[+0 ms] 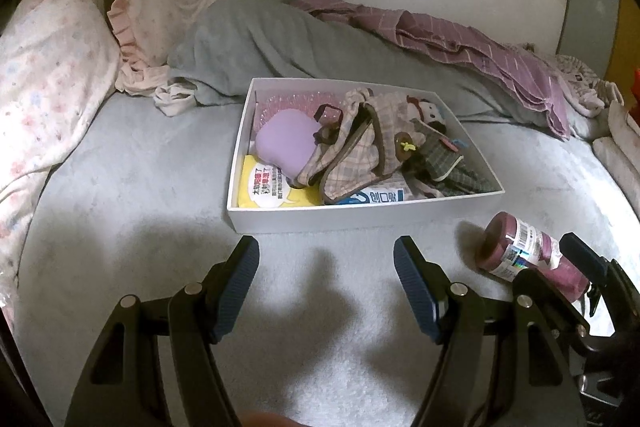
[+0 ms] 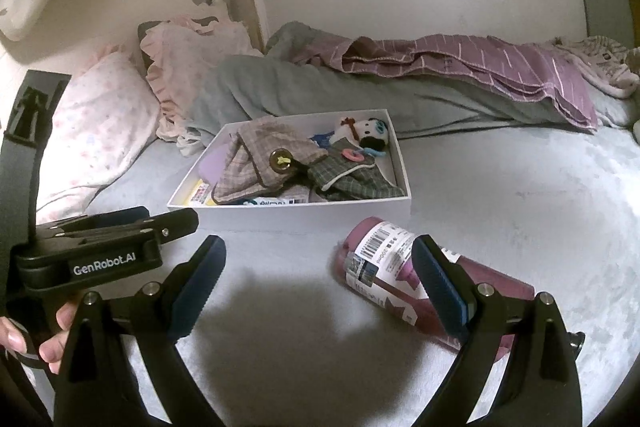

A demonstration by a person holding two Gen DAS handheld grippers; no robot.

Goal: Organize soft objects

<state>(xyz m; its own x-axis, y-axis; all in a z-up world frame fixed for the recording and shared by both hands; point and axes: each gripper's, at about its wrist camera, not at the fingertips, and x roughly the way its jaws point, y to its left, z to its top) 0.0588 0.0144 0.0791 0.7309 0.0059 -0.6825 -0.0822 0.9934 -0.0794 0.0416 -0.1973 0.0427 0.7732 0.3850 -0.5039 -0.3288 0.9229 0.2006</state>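
Box point(image 1: 360, 215) mid-bed, bare sheet point(image 1: 132, 187) around, roll point(image 2: 384, 267) near.

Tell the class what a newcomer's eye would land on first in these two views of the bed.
The white box in the middle of the grey bed draws the eye first, piled with a plaid bag, a purple cushion and a small doll. Next comes the maroon roll lying on its side in front of the box, beside the right gripper.

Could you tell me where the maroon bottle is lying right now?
The maroon bottle lies on its side on the grey bedsheet, outside the white box, by the right tongs' right finger.
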